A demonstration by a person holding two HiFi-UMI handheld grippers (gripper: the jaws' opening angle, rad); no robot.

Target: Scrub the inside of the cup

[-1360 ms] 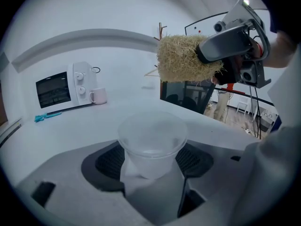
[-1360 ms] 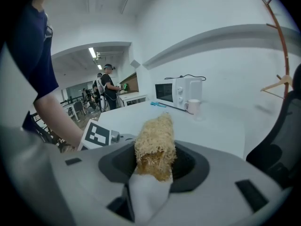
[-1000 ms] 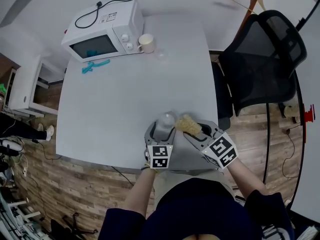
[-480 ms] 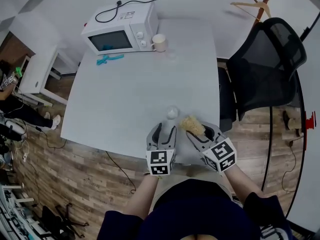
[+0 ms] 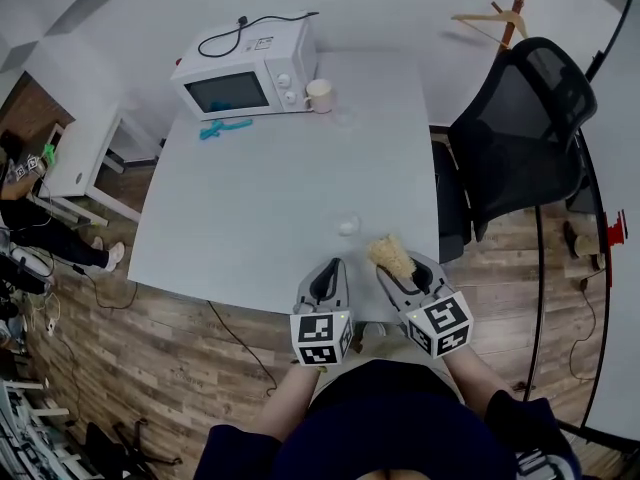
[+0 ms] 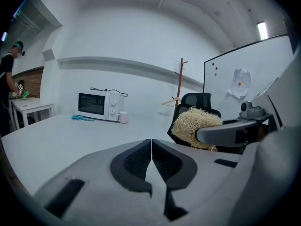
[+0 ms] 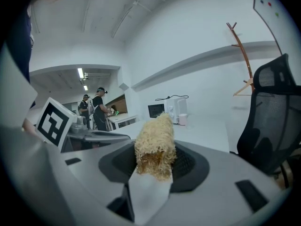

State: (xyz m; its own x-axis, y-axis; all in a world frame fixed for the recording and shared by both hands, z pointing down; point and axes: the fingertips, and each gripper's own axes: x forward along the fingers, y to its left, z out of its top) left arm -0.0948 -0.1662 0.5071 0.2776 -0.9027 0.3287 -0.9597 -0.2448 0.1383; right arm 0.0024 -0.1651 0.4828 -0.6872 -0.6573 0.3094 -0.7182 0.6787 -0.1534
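In the head view, the cup [image 5: 347,226] stands by itself on the tabletop [image 5: 250,208], a little back from the near edge and right of its middle, apart from both claws. Your left gripper [image 5: 328,268] hovers at that edge, and your right gripper [image 5: 404,272] carries the scrubber [image 5: 388,254] just beside it. As I judge it, the cup needs holding before any scrubbing goes well.

In the left gripper view, the left gripper [image 6: 151,145] has just been closing. Its jaws now meet with nothing between them and the cup is out of sight. Spread them, then take the cup low on its wall so that it cannot spin or tip.

In the right gripper view, the right gripper [image 7: 155,171] is clamped on the scrubber [image 7: 154,142], whose tip juts past the jaws. Lead with that tip, straight into the cup's mouth.
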